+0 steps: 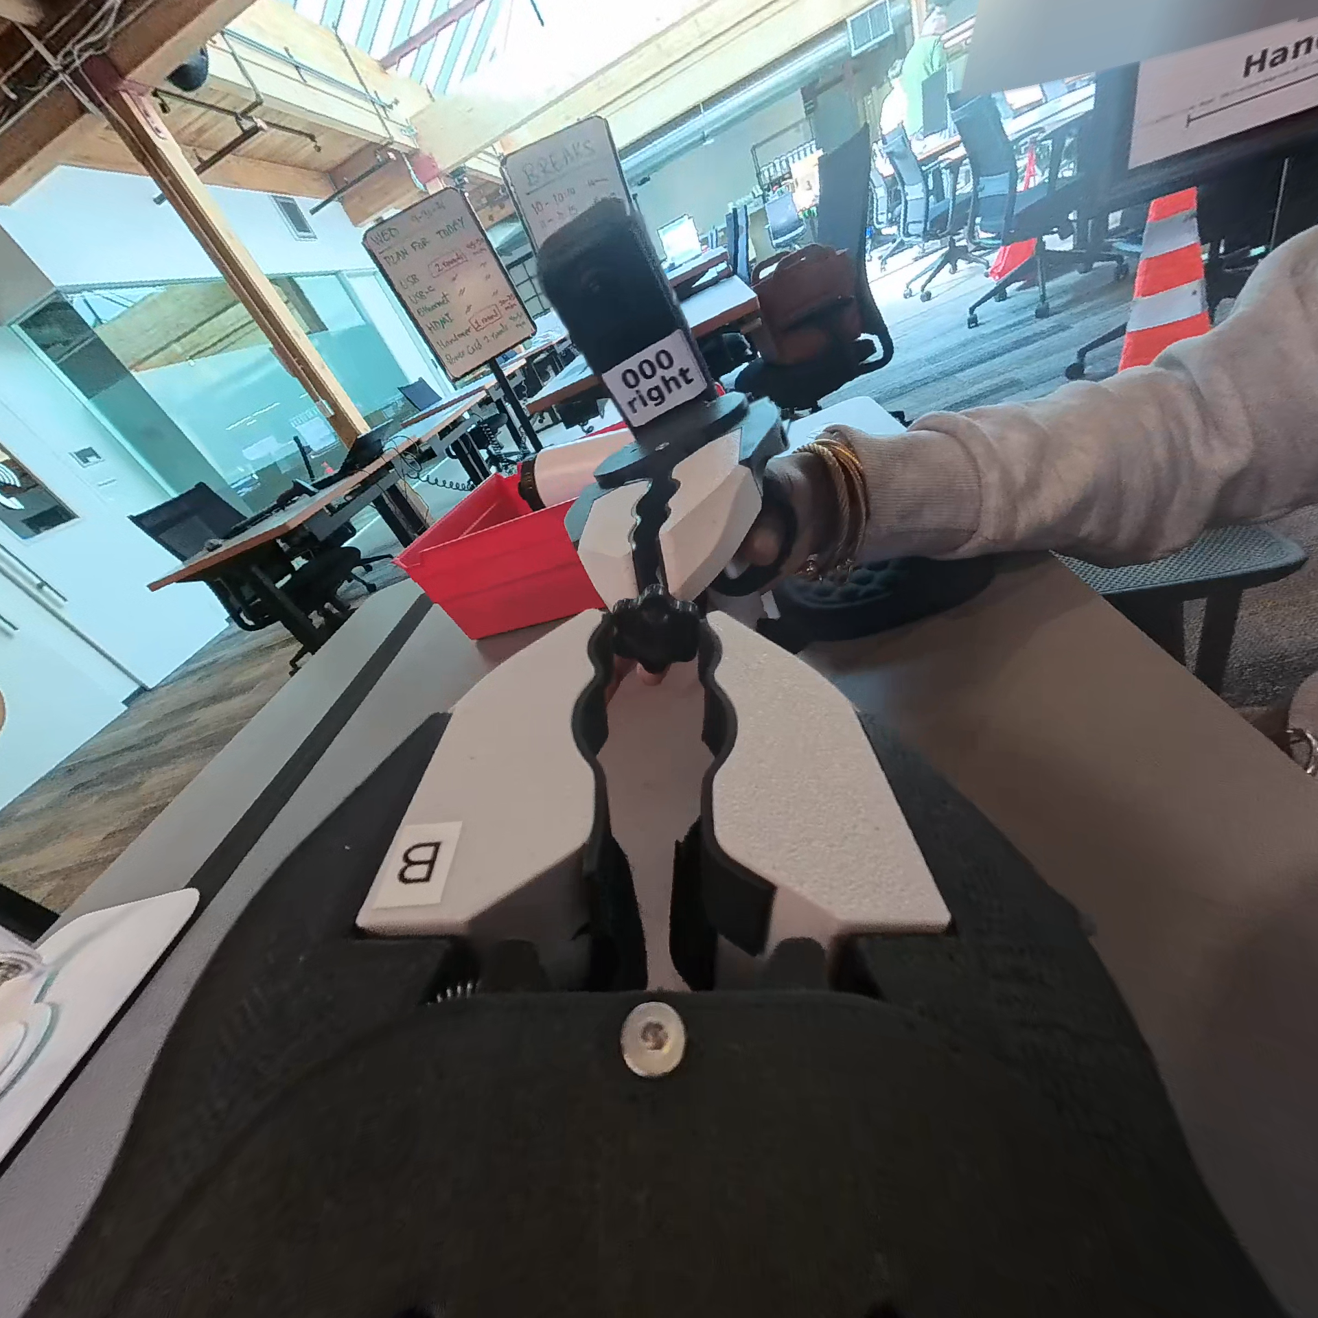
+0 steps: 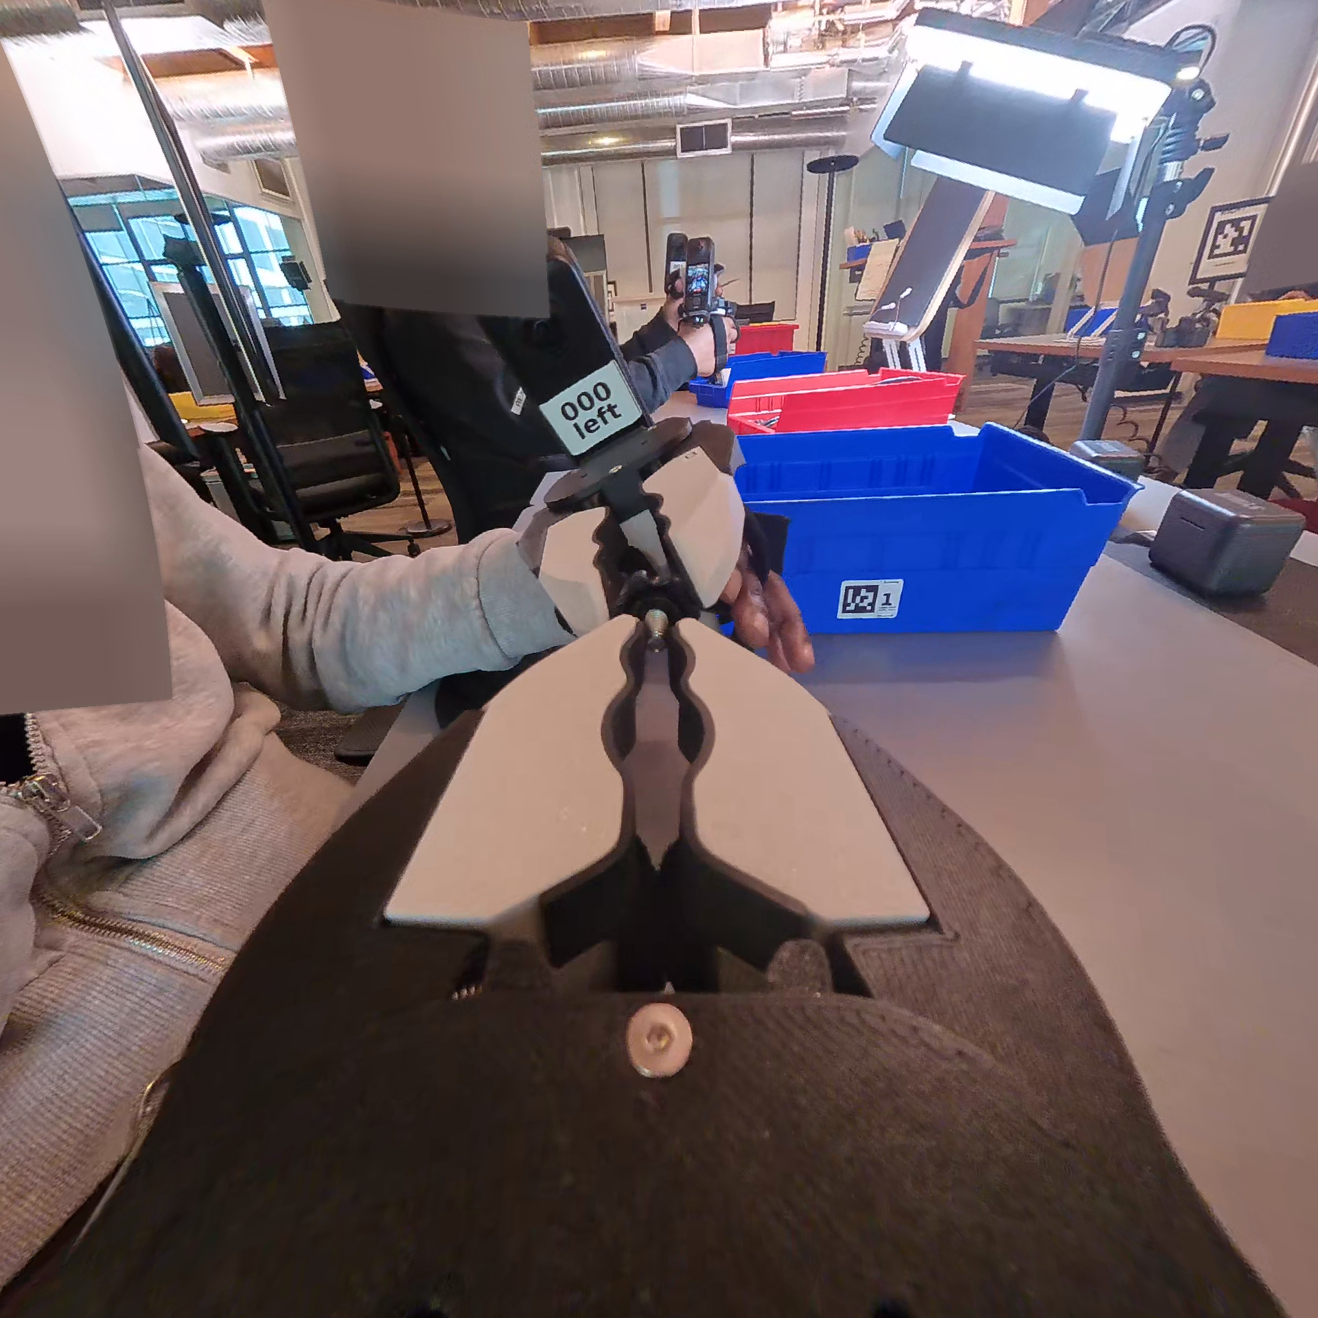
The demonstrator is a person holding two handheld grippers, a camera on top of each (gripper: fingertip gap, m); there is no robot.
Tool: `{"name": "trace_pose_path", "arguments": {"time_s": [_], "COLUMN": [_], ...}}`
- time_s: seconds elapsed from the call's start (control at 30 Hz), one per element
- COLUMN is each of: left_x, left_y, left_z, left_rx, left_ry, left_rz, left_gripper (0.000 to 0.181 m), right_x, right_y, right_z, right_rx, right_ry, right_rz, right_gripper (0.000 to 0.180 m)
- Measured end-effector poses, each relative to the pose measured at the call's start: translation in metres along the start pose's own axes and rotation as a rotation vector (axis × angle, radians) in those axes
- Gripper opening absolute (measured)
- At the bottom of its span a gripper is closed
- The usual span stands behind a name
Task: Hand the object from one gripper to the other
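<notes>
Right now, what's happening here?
A person holds a gripper in each hand, tip to tip above the grey table. A small black knob with a threaded stud sits between them: the left gripper pinches its head, the right gripper closes around the stud. It looks mid-handover, both gripping.

Matt plastic knob point(image 1: 650, 622), threaded metal stud point(image 2: 655, 631)

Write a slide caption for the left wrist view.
Two grippers, left gripper and right gripper, meet tip to tip around a black knob above the table.
</notes>
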State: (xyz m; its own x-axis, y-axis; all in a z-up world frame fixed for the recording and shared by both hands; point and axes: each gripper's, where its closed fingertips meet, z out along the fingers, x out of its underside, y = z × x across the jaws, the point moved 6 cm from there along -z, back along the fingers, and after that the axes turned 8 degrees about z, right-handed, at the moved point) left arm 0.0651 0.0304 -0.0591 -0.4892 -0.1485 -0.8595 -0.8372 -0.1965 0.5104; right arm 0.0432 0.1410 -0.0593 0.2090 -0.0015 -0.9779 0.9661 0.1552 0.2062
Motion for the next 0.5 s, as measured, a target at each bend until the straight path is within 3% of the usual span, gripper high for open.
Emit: {"name": "trace_pose_path", "arguments": {"time_s": [0.1,0.17,0.2,0.33,0.4,0.5], "left_x": [0.000,0.000,0.001,0.009,0.010,0.009], "left_y": [0.002,0.005,0.006,0.010,0.013,0.012], "left_z": [-0.001,-0.003,-0.005,-0.008,-0.010,-0.012], "left_rx": [0.005,0.016,0.036,0.122,0.157,0.179], "left_ry": [-0.014,-0.038,-0.049,-0.082,-0.119,-0.123], "left_rz": [-0.067,-0.168,-0.233,-0.596,-0.728,-0.753], "left_gripper": [0.022,0.022,0.022,0.021,0.021,0.022], "right_x": [-0.001,0.000,0.001,0.006,0.007,0.006], "right_y": [0.000,0.001,0.003,0.018,0.021,0.020], "right_z": [0.001,0.002,0.003,0.007,0.009,0.008], "right_rx": [0.046,0.107,0.141,0.216,0.235,0.257], "right_ry": [-0.020,-0.008,0.002,0.059,0.083,0.074], "right_rz": [-0.083,-0.251,-0.373,-0.874,-0.964,-0.990], "right_gripper": [0.016,0.036,0.038,0.031,0.029,0.022]}}
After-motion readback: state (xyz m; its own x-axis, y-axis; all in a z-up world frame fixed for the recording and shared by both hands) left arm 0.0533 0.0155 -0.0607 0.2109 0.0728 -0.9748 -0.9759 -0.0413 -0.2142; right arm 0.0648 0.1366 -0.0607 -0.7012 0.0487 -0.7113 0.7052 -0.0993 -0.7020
